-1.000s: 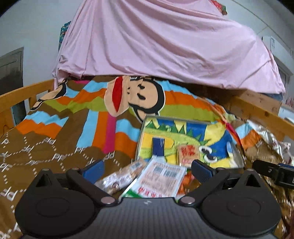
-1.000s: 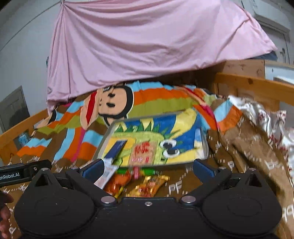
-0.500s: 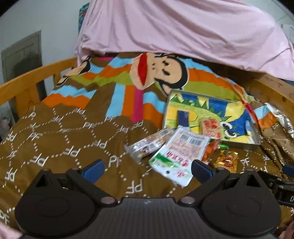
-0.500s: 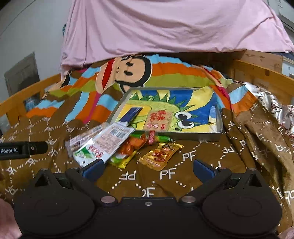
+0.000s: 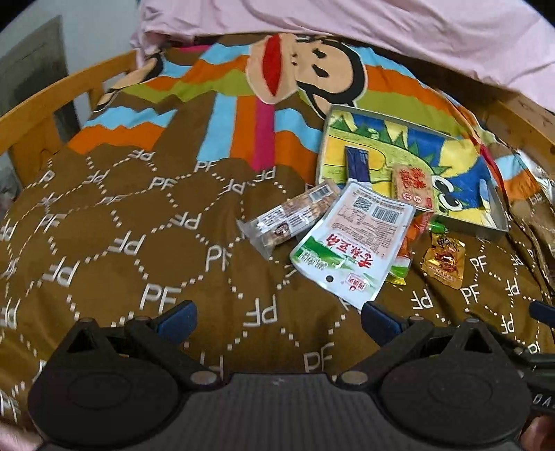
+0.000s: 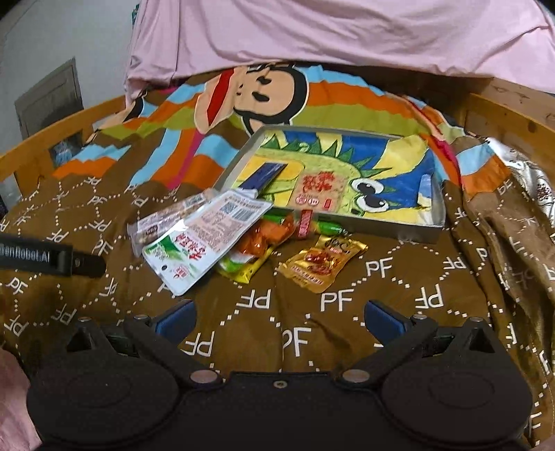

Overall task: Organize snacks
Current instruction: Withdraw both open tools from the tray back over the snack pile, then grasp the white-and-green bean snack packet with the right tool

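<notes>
Several snack packets lie on a brown quilt in front of a shallow tray (image 5: 494,227) (image 6: 437,222) lined with a dinosaur picture. A white-and-green pouch (image 5: 353,241) (image 6: 204,239) lies over a clear-wrapped bar (image 5: 291,217) (image 6: 163,222). Beside them are an orange packet (image 6: 260,244) (image 5: 412,232) and a gold packet (image 6: 321,262) (image 5: 444,260). Inside the tray rest a dark blue packet (image 5: 357,163) (image 6: 265,175) and a red-printed packet (image 5: 412,185) (image 6: 317,189). My left gripper (image 5: 277,322) and right gripper (image 6: 279,317) hover open and empty, nearer than the snacks.
A wooden bed rail (image 5: 52,100) (image 6: 506,114) runs along both sides. A pink sheet (image 5: 347,20) (image 6: 329,31) hangs over the far end. A silvery crumpled cover (image 6: 530,187) lies at the right. The left gripper's black body (image 6: 52,258) shows at the right wrist view's left edge.
Both grippers have pulled back and tipped downward, so the snacks and tray now sit farther ahead and more of the brown quilt shows. The objects themselves have not moved.
</notes>
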